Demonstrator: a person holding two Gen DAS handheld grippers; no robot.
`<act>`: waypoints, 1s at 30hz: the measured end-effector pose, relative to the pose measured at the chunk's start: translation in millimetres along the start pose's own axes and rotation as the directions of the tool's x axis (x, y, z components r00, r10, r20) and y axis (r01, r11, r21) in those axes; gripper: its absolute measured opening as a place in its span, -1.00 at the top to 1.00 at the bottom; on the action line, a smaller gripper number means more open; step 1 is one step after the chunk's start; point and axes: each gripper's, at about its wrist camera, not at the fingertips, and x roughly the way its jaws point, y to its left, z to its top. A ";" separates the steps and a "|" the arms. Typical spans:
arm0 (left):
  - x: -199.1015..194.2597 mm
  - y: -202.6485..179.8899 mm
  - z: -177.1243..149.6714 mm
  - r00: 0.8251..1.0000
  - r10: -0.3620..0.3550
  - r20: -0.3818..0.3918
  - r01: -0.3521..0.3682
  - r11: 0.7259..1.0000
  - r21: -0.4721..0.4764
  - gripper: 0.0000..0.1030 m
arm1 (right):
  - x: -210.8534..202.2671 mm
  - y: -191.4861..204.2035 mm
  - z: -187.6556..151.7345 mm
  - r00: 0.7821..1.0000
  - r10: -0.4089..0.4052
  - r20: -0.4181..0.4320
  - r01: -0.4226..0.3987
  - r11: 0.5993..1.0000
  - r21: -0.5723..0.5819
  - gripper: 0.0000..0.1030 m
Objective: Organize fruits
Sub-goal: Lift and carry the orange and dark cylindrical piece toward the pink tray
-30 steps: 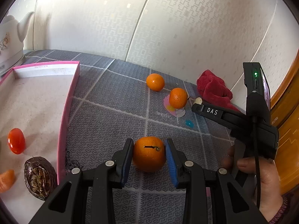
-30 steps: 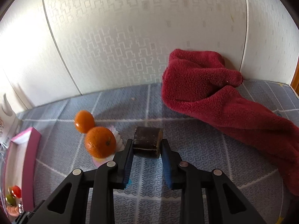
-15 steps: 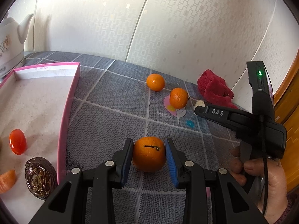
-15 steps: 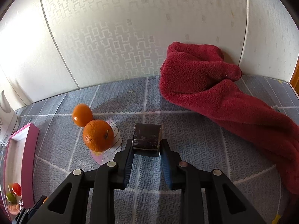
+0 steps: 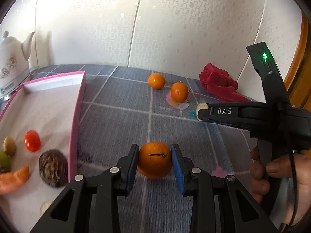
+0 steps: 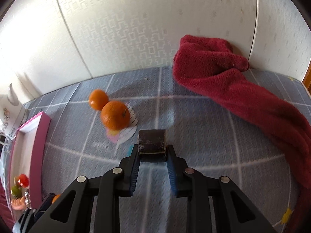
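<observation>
My left gripper (image 5: pixel 155 160) has its two fingers squeezed on an orange (image 5: pixel 154 160), one finger on each side, with the little stem facing me. The pink box (image 5: pixel 76 120) sits to the left of that orange, with its wall close by, so I think my left hand is the one that goes there next. The box already has a red tomato (image 5: pixel 32 140) and a brown shell-like thing (image 5: pixel 53 168) in it. My right gripper (image 6: pixel 152 153) has its fingers shut tight on a dark brown block (image 6: pixel 152 142), which sticks out past the tips. Two more oranges (image 6: pixel 115 114) sit on the gray mat (image 6: pixel 194 126) to its left. The right hand is farther from the box than the left.
</observation>
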 end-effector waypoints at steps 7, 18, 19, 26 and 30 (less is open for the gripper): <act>-22.9 2.3 -17.0 1.000 -0.006 -0.004 0.006 1.000 -0.015 0.34 | -30.0 10.9 -29.7 0.997 0.067 -0.025 -0.066 0.998 0.008 0.49; -53.9 11.8 -24.1 0.997 0.014 0.070 -0.012 1.000 -0.025 0.34 | -52.8 52.8 -54.0 0.997 0.080 -0.017 -0.081 0.995 -0.056 0.49; -56.7 11.9 -23.9 0.997 0.013 0.081 -0.011 1.000 -0.023 0.34 | -53.6 56.6 -53.8 0.996 0.082 -0.015 -0.083 0.994 -0.068 0.49; -66.6 20.4 -23.2 0.994 0.026 0.106 -0.021 0.999 -0.044 0.34 | -59.5 80.0 -50.9 0.998 0.059 0.002 -0.058 0.985 -0.162 0.49; -75.6 30.4 -17.3 0.992 0.016 0.123 -0.005 0.996 -0.089 0.34 | -51.8 81.6 -41.6 0.999 0.047 0.026 -0.041 0.980 -0.193 0.49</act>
